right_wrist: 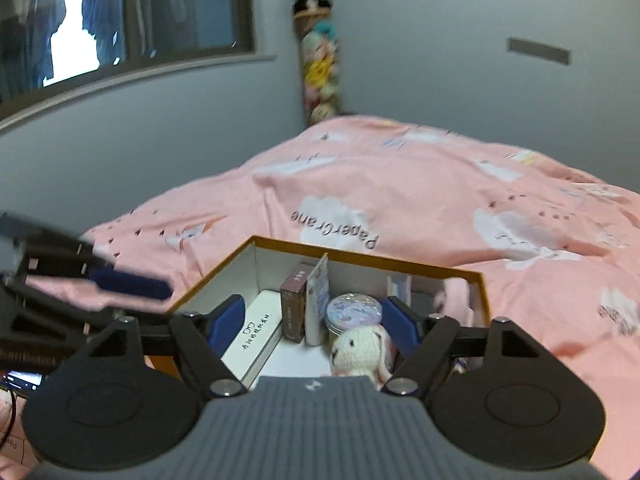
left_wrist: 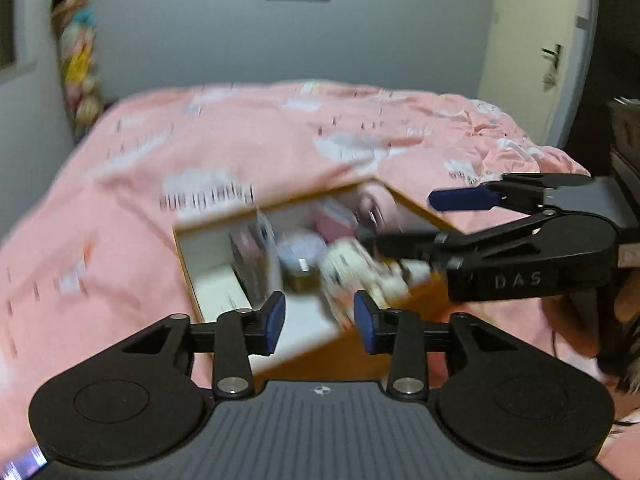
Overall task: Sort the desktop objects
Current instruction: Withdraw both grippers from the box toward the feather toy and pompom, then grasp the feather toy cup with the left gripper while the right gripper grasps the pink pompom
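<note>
An orange-rimmed cardboard box (right_wrist: 360, 258) with white inner walls lies on the pink duvet. In it are a long white case (right_wrist: 252, 336), a brown carton (right_wrist: 294, 304), a pale upright pack (right_wrist: 318, 300), a round lilac-lidded tin (right_wrist: 352, 310) and a white plush bunny (right_wrist: 360, 350). My right gripper (right_wrist: 314, 322) hangs open above the box, nothing between its pads. My left gripper (left_wrist: 320, 320) is also open over the box (left_wrist: 416, 208); the blurred bunny (left_wrist: 352, 276) lies beyond its fingers, not pressed. Each gripper shows in the other's view: right gripper (left_wrist: 432, 222), left gripper (right_wrist: 136, 300).
The pink duvet (right_wrist: 420, 200) covers the bed all around the box. A column of hanging plush toys (right_wrist: 320, 60) is in the room corner, a window (right_wrist: 120, 20) on the left wall, a door (left_wrist: 532, 60) on the right. A lit screen (right_wrist: 22, 380) lies at the lower left.
</note>
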Tool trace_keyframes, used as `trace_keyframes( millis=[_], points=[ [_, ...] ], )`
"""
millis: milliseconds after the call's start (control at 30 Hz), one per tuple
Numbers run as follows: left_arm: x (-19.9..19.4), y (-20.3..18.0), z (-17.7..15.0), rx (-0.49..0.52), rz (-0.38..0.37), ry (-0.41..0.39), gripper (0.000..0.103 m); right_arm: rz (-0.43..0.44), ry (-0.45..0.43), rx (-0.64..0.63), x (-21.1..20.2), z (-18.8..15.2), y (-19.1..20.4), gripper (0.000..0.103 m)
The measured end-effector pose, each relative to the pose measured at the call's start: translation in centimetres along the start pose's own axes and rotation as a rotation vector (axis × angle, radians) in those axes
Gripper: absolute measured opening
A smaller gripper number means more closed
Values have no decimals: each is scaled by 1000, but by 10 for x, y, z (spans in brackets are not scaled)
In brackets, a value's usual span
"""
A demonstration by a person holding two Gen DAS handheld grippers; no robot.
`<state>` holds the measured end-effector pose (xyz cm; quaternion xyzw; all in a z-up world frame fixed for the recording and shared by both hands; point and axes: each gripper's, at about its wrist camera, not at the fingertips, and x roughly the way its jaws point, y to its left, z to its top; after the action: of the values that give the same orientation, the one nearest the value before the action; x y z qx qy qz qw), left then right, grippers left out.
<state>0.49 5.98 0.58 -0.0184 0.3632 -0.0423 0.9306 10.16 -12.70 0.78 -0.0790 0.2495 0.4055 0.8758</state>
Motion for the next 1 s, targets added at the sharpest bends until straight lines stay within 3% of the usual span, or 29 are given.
trace_keyframes(
  millis=[133, 233, 333, 533, 867, 1000],
  points=[
    [13, -9, -26, -57, -29, 106, 45, 2, 42, 23, -13, -27, 6, 82],
    [25, -17, -41, -61, 2, 195, 45, -6, 118, 75, -4, -43, 9, 83],
    [29, -26, -59, -44, 49, 276, 45, -87, 202, 84, 0, -60, 11, 83],
    [29, -28, -79, -69, 134, 362, 51, -205, 265, 74, -7, -86, 15, 84],
    [67, -5, -104, -223, 59, 585, 55, -255, 345, 167, 4, -103, -4, 84],
    [76, 3, -106, -253, 73, 600, 55, -247, 364, 164, 10, -107, -4, 84]
  ],
)
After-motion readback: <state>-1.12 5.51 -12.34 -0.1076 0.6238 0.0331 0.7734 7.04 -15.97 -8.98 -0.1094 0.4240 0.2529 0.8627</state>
